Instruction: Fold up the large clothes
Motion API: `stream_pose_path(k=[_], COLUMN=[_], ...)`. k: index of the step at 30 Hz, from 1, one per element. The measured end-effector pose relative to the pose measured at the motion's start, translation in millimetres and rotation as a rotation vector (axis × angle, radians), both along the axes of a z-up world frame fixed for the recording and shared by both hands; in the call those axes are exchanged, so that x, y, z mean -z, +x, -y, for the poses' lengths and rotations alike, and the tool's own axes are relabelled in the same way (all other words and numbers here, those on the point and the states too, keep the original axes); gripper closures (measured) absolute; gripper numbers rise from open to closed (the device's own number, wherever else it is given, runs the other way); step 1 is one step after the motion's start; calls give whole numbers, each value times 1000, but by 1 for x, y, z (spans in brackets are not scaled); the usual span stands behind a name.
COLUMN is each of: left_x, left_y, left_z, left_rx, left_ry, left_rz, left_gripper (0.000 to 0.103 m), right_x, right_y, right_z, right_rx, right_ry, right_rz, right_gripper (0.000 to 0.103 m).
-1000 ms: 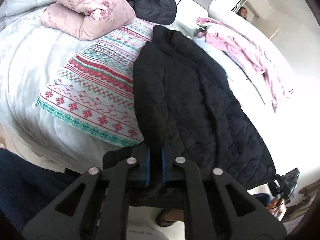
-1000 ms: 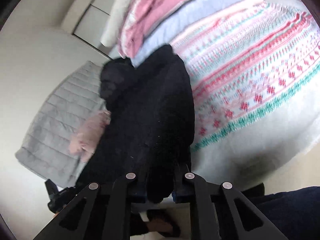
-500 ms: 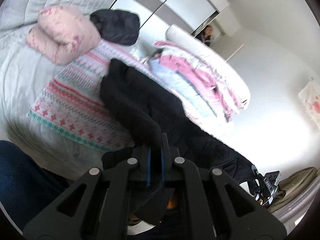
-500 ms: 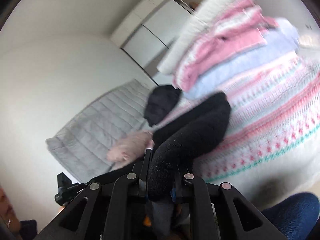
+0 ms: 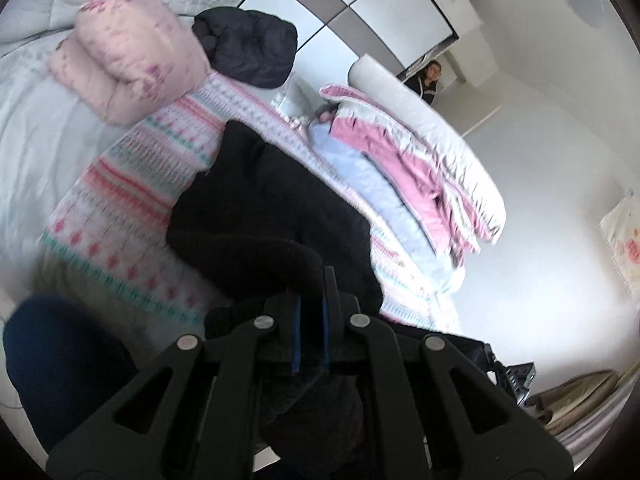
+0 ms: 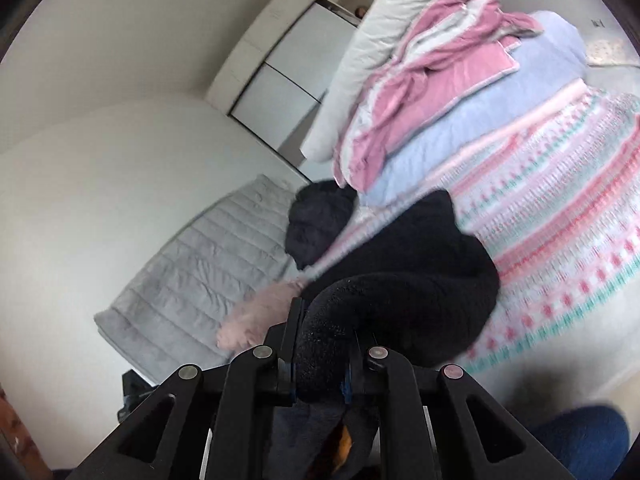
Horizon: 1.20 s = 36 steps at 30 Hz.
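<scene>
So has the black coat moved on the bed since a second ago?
Yes. The black coat lay stretched long over the patterned blanket; its near end has been lifted toward the camera and bunched, shut in both grippers.

A: Layout check. What's on the bed (image 5: 28,152)?
B: Patterned blanket (image 5: 132,200) spread across it. Dark coat (image 5: 272,208) lies on the blanket, its near end lifted off the bed's near edge.
A: Who has the near end?
B: Left gripper (image 5: 310,312) is pinched on one part, right gripper (image 6: 320,344) on another. Rest of the coat trails away from them onto the blanket.
A: Behind the coat?
B: Rolled quilt (image 5: 132,60) at the far left in the left wrist view, bundled jacket (image 5: 248,46) just right of it, touching. Wardrobe (image 5: 360,4) stands behind those.
A: Right side?
B: Pile of folded bedding (image 5: 404,172) along the blanket's right edge, long pillow (image 5: 432,128) on its far side.
</scene>
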<state>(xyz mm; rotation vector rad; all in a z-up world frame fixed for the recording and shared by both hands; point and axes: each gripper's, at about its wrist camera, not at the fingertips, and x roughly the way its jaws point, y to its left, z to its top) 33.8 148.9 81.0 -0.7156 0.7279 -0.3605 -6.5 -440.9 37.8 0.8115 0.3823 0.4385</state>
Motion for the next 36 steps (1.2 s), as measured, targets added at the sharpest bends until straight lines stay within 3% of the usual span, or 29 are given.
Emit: stream_pose_path(k=[8,10,14,16,17,18,19,20,22,24,26,27,28,31,34,36], left_x=[-25,-28,-21,1,12,27,40,48,65,87,98,102,103,103,102,101], left_y=[117,164,254,307,321,341,362,378,401,406,407,411,415,421,427,431], left_z=[-10,-11,-10,-14,-18,-21,-24,-27,-35,-54,-63,-63,-59,-35,-10,9], left_rx=[-52,-91,-162,-192,-202,-225,-250,-250,-253,-322,-338,-314,-283,-226,-110,-60], left_ry=[-186,-231,-220,-260,-292,-327,-321,-281,-185,-158,-146,-115,-73,34,66,134], left_rz=[-51,-92,-157,-209,-218,-227,-215,-201,-214,-251,-263,-273,-284,-280,-259,-250], left_gripper=[93,93,91,87,80,65,55,37,35,35,35,35,35,34,32,26], right_x=[-32,-35,-28,-12,-1,10,26,45,85,128,150,152,144,95,66,57], right_y=[132,171,268,317,349,372,401,424,449,459,466,467,465,456,457,454], right_z=[8,12,28,37,39,40,41,41,45,58,76,89,97,98,59,18], right_rx=[33,55,163,233,255,258,252,234,209,216,158,126,135,196,27,-105], right_ry=[74,91,127,146,123,102,74,65,93,169,343,438,420,31,-304,-506], right_rz=[22,-1,-125,-230,-296,-338,-396,-452,-507,-610,-645,-609,-582,-462,-370,-304], right_gripper=[88,88,87,83,83,81,74,69,51,48,47,44,40,27,27,27])
